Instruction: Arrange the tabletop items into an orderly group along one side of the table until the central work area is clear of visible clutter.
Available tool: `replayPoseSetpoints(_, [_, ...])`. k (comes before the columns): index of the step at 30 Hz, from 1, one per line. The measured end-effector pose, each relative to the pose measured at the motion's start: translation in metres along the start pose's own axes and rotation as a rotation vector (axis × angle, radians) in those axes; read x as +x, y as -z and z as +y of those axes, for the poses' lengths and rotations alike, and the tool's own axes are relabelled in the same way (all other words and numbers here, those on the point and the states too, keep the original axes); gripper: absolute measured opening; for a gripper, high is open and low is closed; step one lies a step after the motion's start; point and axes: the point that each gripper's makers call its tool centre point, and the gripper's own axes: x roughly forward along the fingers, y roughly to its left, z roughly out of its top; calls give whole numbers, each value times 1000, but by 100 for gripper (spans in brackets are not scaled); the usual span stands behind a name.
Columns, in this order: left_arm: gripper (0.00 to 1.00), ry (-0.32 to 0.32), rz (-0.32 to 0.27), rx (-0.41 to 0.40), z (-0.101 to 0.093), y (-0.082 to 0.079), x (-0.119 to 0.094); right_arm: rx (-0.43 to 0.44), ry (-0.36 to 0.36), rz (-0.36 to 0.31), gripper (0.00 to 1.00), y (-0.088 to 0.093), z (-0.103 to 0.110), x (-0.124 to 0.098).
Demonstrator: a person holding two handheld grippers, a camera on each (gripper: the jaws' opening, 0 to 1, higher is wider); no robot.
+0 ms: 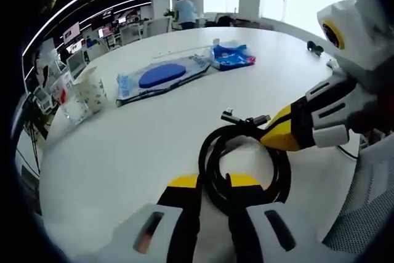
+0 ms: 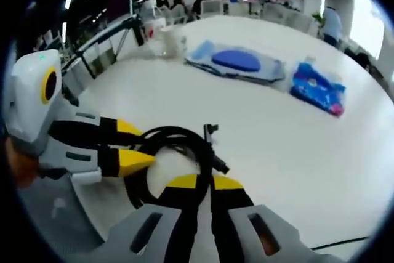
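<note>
On the near edge of the white table (image 1: pixel 123 152), both grippers clamp a coiled black cable (image 1: pixel 246 164).

Left gripper (image 1: pixel 212 183): yellow-tipped jaws together, pinching the coil's near loop. Right gripper (image 2: pixel 204 183): jaws likewise pressed together on the cable's strands, seen in the right gripper view; it enters the left gripper view from the right. Plug ends lie at the coil's far side. Farther off rest a flat clear packet holding a blue disc (image 1: pixel 161 76), a blue bag (image 1: pixel 233 55), and, far left, a white patterned cup (image 1: pixel 91 90).
</note>
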Motion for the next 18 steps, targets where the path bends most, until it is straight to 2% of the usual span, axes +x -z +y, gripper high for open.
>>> replayPoseSetpoints(8, [12, -1, -5, -20, 1, -7, -3, 19, -5, -18, 1, -8, -1, -7])
replayPoseSetpoints(10, [12, 4, -11, -66, 2, -11, -4, 22, -2, -24, 1, -10, -3, -9])
replayPoseSetpoints(18, [11, 14, -26, -52, 0, -30, -1, 62, 5, -46, 1, -19, -15, -13])
